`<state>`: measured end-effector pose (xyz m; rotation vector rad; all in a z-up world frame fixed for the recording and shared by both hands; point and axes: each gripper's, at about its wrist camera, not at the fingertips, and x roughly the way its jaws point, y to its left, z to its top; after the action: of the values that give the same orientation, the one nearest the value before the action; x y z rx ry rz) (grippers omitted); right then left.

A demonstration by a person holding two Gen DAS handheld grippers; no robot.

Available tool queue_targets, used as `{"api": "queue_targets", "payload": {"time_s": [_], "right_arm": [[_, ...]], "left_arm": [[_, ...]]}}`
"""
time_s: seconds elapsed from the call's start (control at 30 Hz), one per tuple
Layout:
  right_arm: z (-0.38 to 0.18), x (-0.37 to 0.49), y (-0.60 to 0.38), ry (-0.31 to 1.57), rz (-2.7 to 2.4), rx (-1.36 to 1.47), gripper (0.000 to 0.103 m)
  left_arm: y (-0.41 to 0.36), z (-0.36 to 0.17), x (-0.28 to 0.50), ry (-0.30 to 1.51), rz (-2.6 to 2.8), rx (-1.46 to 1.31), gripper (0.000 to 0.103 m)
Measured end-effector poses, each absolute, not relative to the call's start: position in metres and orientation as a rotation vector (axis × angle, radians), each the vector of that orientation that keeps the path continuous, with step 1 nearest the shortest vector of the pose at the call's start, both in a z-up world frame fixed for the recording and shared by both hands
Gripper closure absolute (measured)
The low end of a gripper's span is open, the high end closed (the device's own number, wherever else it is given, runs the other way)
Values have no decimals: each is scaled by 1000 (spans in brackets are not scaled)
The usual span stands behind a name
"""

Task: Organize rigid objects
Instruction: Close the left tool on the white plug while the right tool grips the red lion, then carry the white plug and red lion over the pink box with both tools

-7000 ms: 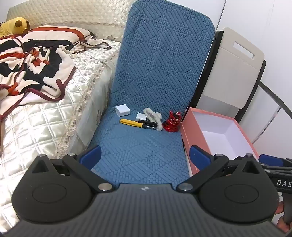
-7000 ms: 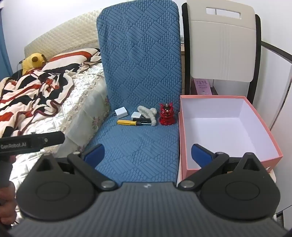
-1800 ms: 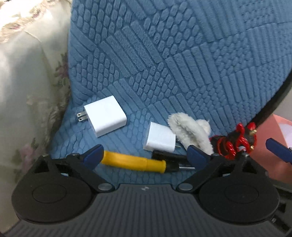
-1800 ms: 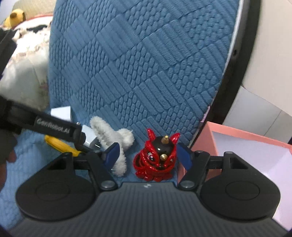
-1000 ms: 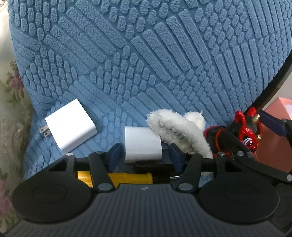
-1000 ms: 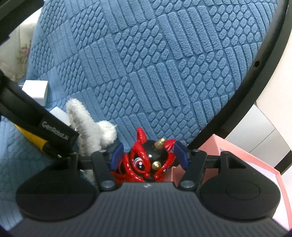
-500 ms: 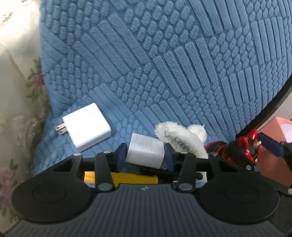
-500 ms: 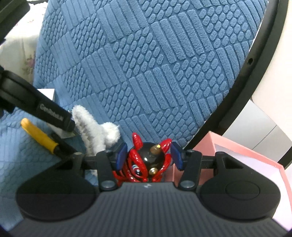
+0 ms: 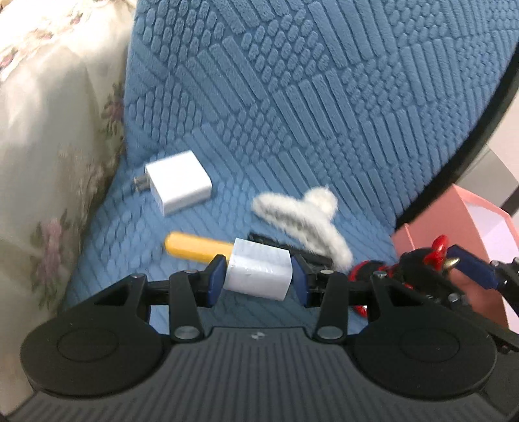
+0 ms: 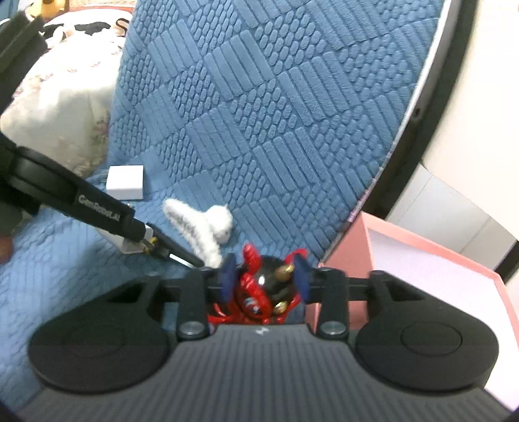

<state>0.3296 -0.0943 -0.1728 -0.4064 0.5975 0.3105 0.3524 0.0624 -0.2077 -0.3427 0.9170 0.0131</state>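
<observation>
A bedroom in a home, judging by the bed (image 9: 48,136) with its cream floral quilted cover pressed against the left side of a blue textured chair cushion (image 9: 324,113). Farther along the bed from the cushion, rumpled bedding (image 10: 81,29) and a glimpse of something yellow, too small to identify. On the cushion's other side, a pink cardboard box (image 10: 421,259) against a plain white wall (image 10: 486,81).

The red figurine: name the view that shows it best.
The right wrist view. There the red figurine sits centred between the closing right gripper, its pads on both sides, face and gold studs visible. In the left wrist view it shows only partly at the right edge, mostly hidden behind gripper parts.
</observation>
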Motion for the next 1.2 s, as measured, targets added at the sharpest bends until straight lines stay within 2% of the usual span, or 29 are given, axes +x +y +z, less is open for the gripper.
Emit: {"api": "queue_targets", "payload": {"time_s": [0.63, 0.9, 0.93, 1.0, 1.03, 1.07, 1.2], "right_arm": [[-169, 223, -107, 661, 454, -384, 69], [-170, 221, -106, 664, 493, -391, 68], [-171, 223, -107, 670, 492, -379, 66], [-173, 227, -108, 684, 482, -368, 50], [-175, 228, -108, 686, 463, -369, 35], [-176, 230, -109, 689, 449, -361, 27], [-182, 245, -118, 785, 468, -224, 27]], "left_arm": [[64, -220, 254, 1032, 28, -391, 53], [60, -222, 248, 1068, 42, -362, 51], [60, -223, 249, 1071, 43, -360, 49], [61, -224, 251, 1075, 42, -363, 46], [62, -225, 251, 1077, 37, -371, 45], [62, -225, 252, 1079, 33, -376, 45], [62, -227, 255, 1089, 24, -371, 41]]}}
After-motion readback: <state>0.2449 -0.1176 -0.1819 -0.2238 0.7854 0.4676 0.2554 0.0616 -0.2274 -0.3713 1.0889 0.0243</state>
